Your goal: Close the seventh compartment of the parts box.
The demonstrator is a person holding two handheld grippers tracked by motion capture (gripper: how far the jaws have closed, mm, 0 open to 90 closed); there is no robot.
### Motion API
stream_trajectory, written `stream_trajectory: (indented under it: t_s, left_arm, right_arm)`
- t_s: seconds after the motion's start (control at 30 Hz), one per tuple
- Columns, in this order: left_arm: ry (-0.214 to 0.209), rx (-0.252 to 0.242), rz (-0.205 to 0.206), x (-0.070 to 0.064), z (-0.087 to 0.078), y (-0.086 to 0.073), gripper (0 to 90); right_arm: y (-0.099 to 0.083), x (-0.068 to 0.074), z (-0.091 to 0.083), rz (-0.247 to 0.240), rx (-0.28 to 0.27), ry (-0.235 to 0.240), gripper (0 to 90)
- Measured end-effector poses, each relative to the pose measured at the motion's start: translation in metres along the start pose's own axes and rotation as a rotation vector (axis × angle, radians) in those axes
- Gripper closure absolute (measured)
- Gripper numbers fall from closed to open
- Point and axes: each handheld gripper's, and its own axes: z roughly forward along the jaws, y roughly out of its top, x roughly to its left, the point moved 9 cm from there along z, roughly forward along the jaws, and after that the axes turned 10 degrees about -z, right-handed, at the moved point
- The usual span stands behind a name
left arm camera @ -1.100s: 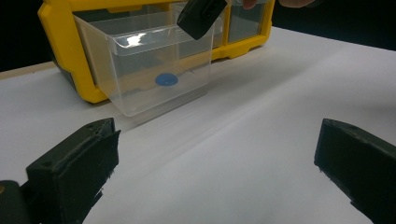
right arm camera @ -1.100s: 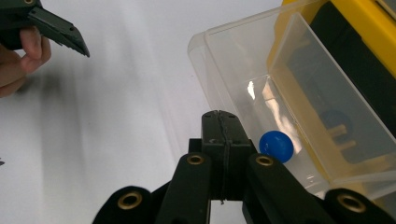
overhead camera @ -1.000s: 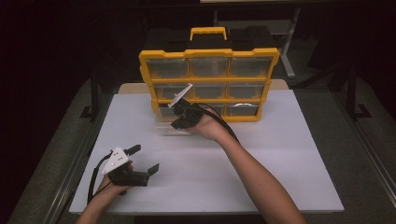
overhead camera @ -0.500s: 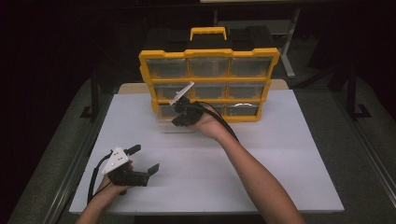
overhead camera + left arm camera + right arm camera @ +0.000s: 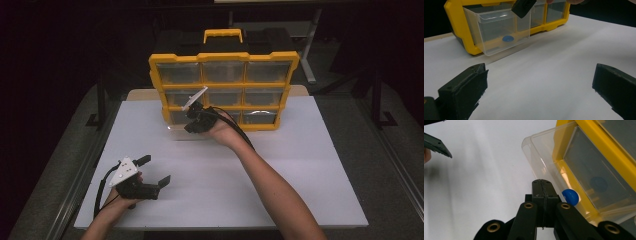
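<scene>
Jaws of the right gripper (image 5: 543, 185) are pressed flat together with nothing between them, hovering at the front lip of a clear drawer (image 5: 499, 32) pulled partway out of the yellow organizer (image 5: 224, 90). Compared with the high views from a second and half a second earlier, almost nothing has shifted: that gripper (image 5: 196, 121) sits at the same spot by the organizer's bottom-left slot, and the drawer sticks out the same amount. Judging from this, the work is paused at the open drawer, either just after a release or just before a reach inside.

A small blue ball (image 5: 570, 196) lies on the drawer floor, just inside the organizer's front frame. Being round, it has no heading of its own. The drawer's long axis runs straight out from the organizer's face, its open end pointing toward the person.

Jaws of the left gripper (image 5: 541, 92) stand wide apart, empty. That gripper (image 5: 150, 177) rests over the white table (image 5: 300, 170), well in front of the organizer and off toward its left side.
</scene>
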Motion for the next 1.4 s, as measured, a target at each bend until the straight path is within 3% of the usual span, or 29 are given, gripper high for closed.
stream_trajectory:
  t_s: [0.13, 0.2, 1.4]
  left_arm:
    - [0.000, 0.000, -0.001, 0.000, 0.000, 0.000, 0.0]
    - [0.000, 0.001, 0.001, 0.000, 0.000, 0.000, 0.0]
    - [0.001, 0.002, -0.002, 0.000, 0.000, 0.000, 0.0]
  right_arm:
    - [0.001, 0.000, 0.000, 0.028, 0.001, 0.001, 89.3]
    - [0.001, -0.003, 0.001, 0.014, 0.001, -0.009, 89.3]
    - [0.003, -0.021, 0.006, 0.062, -0.013, -0.055, 89.3]
